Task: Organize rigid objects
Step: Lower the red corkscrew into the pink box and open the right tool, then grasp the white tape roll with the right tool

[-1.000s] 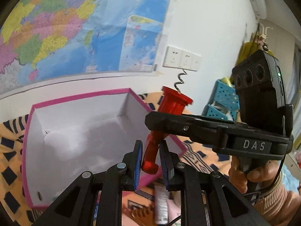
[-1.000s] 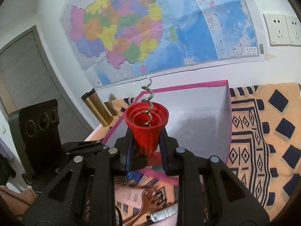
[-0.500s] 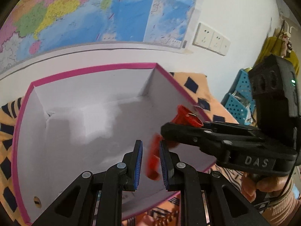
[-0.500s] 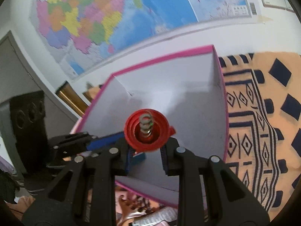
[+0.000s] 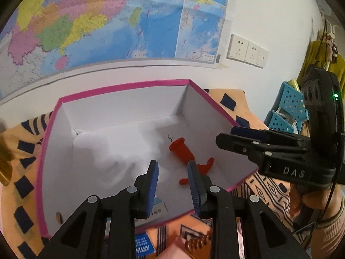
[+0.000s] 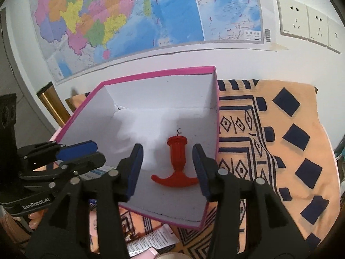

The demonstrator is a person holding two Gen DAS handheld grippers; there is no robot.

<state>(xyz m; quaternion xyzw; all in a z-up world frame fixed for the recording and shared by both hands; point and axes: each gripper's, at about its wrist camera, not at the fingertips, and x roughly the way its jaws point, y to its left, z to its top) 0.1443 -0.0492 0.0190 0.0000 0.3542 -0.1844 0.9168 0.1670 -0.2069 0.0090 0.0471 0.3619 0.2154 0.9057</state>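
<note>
The pink-edged white box holds one thing: a red corkscrew lying flat on its floor, near the right wall, with the metal spiral pointing to the far wall. The right hand-held gripper is opening above it, pads not touching. The left hand-held gripper is also opening, empty, just beside the handle.

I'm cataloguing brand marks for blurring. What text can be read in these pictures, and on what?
"DAS": black right gripper, on its side.
"GenRobot.AI": black left gripper, on its side.
"ANTIN": blue-and-white card, upside down, cut off.
Colourful wall map, its legend and barcode: too small.
White printed leaflet: blurred.
</note>
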